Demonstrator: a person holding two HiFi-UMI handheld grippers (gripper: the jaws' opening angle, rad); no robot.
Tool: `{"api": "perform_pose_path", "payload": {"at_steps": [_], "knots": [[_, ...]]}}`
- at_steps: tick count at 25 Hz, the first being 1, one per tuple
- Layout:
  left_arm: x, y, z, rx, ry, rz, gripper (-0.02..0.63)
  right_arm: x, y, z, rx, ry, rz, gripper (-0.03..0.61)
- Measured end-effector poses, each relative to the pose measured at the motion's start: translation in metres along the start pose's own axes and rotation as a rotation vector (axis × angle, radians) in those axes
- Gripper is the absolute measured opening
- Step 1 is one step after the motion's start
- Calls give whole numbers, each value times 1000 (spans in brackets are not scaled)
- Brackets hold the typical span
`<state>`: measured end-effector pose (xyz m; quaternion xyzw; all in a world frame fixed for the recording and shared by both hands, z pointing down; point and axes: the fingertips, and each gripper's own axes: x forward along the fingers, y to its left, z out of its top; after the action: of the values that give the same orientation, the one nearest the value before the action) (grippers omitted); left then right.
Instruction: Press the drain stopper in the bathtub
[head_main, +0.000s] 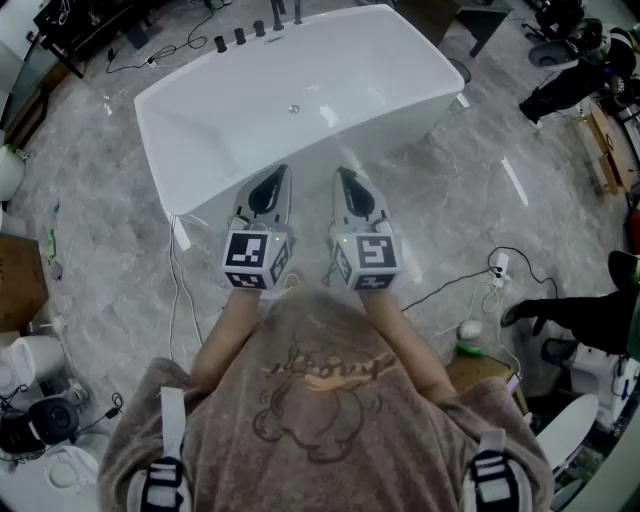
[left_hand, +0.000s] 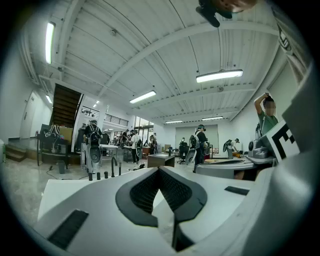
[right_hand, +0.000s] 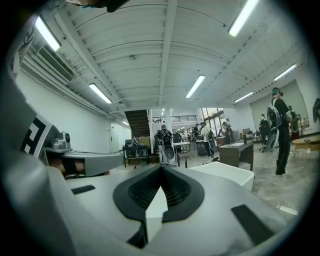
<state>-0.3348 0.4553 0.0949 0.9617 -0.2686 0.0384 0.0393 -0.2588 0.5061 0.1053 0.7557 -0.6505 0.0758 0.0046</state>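
While you hover: approach step.
Jaws: left gripper (head_main: 282, 172), right gripper (head_main: 341, 172) closed, empty (tips meeting).
Next: reach down, press drain stopper (head_main: 293, 108).

In the head view the drain stopper (head_main: 293, 108) is only a tiny dot on the floor of the bathtub (head_main: 400, 70), too small to tell whether raised or pressed. The tap (head_main: 277, 12) on the far rim is cut off by the top edge, and both gripper views hide the bathtub's inside behind the left claw (left_hand: 159, 170) and right claw (right_hand: 161, 168)
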Motion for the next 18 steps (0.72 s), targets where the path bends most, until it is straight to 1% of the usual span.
{"api": "perform_pose_path", "payload": {"at_steps": [3, 9, 14, 18], "knots": [[1, 4, 0, 1, 1, 0, 2, 3, 3, 1, 10, -2, 9, 0], [5, 21, -1, -1, 7, -11, 2, 18, 8, -3, 21, -7, -7, 2], [12, 45, -4, 2, 14, -24, 2, 40, 12, -6, 23, -6, -28, 2], [18, 63, -5, 10, 23, -54, 2, 59, 18, -8, 24, -4, -45, 2]]}}
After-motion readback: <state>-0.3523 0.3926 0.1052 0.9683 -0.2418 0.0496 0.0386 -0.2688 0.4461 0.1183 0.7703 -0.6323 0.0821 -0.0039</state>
